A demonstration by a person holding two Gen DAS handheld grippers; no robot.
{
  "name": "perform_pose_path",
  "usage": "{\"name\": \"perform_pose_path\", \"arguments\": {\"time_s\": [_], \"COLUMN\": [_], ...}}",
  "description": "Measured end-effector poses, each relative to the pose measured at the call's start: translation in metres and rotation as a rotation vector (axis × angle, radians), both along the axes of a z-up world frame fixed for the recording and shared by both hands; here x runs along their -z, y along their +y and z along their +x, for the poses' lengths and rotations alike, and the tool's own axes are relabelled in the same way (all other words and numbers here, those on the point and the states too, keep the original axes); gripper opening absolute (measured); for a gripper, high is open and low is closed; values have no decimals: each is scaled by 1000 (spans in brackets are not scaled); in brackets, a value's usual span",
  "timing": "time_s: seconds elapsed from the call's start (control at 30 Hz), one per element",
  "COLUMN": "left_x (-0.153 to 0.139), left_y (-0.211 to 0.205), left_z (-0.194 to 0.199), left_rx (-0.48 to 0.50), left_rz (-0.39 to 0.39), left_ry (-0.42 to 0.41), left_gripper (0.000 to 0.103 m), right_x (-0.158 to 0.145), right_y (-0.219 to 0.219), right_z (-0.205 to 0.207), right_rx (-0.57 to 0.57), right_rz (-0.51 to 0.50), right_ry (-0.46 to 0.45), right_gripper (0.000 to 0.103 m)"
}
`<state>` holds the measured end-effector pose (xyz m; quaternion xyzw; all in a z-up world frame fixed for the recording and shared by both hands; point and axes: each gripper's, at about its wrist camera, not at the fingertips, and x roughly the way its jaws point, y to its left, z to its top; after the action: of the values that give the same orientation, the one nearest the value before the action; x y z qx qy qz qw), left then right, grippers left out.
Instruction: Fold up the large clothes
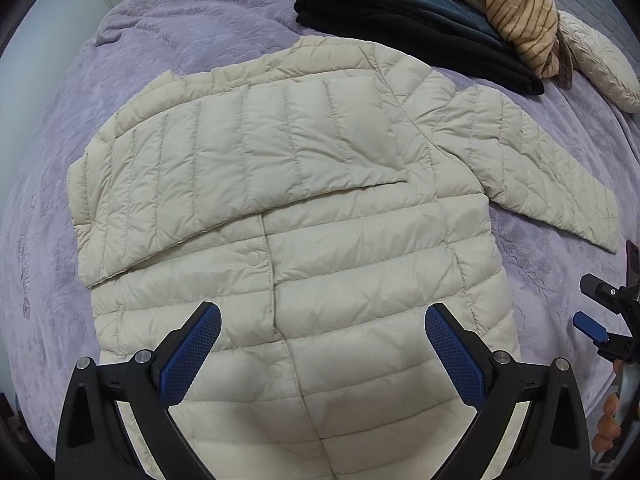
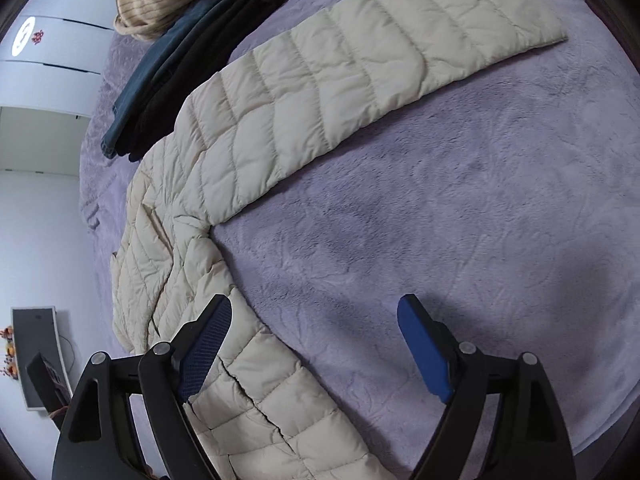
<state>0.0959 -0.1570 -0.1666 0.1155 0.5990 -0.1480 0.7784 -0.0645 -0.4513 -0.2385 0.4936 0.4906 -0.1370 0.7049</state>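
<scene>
A cream quilted puffer jacket [image 1: 304,208] lies flat on the purple bedspread [image 1: 168,28], front up with its snaps closed. Its left sleeve is folded across the chest. Its other sleeve [image 1: 552,176] stretches out to the right; in the right wrist view this sleeve [image 2: 360,80] runs toward the far right. My left gripper [image 1: 322,344] is open and empty above the jacket's lower front. My right gripper [image 2: 314,344] is open and empty, over the jacket's side edge [image 2: 256,368] and the bedspread [image 2: 460,208]. It also shows in the left wrist view [image 1: 600,312].
A stack of folded dark clothes [image 1: 400,20] lies beyond the jacket's collar, with a tan striped garment [image 1: 512,8] on top and a cream quilted piece [image 1: 600,64] beside it. White cabinets [image 2: 52,60] and a monitor [image 2: 36,360] stand past the bed's edge.
</scene>
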Motion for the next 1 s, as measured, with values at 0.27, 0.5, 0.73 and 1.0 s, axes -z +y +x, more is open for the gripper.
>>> {"name": "perform_pose_path", "arguments": {"time_s": [0.27,0.5,0.73,1.0], "left_x": [7,15,23,29], "left_y": [-28,-41,-48,-52], "left_z": [-5,-7,-5,1], "left_rx": [23,27,19,3], "left_rz": [-2,-1,7,11], "left_ry": [20,26,30,26], "left_gripper": [102,102,102,102], "right_x": [17,40,48,63], "right_y": [-29,-71,-114,-153], "right_z": [-13,-15,-4,21], "right_rx": [68,192,320,417], "right_rz": [17,140,204,267], "right_ry": [0,-23,-161,-263], "right_gripper": [103,103,103,103]}}
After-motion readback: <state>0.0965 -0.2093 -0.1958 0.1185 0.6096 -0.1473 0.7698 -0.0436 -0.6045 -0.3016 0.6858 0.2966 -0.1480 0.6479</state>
